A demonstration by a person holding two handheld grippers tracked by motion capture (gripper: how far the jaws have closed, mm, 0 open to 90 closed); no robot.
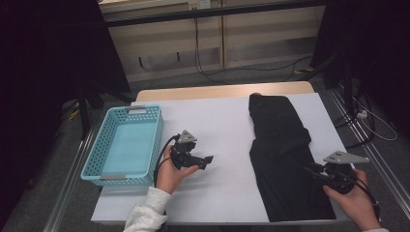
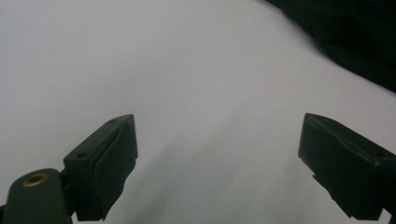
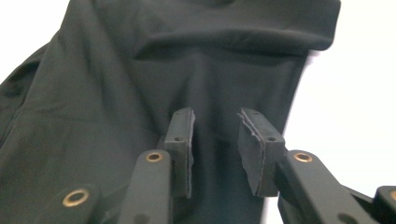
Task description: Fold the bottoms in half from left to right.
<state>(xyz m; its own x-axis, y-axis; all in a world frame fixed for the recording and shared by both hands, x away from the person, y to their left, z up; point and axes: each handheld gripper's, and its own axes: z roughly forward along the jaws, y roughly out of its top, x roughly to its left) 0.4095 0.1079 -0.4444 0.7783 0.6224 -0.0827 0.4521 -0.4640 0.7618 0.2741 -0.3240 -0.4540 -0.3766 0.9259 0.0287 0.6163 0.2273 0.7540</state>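
Observation:
A black garment (image 1: 280,154) lies lengthwise on the right half of the white table cover (image 1: 212,121), folded and creased. My right gripper (image 1: 309,170) hovers at the garment's near right part, held by a hand at the table's front right corner. In the right gripper view its jaws (image 3: 215,144) stand a little apart above the dark cloth (image 3: 140,70), and nothing is pinched between the pads. My left gripper (image 1: 208,159) sits over bare table left of the garment, pointing right. Its jaws (image 2: 217,163) are wide open and empty, with the garment's edge (image 2: 355,37) at the upper right.
A light blue perforated basket (image 1: 126,147) stands empty at the table's left edge, close to the left hand. Beyond the far table edge are a dark floor, cables and black stands.

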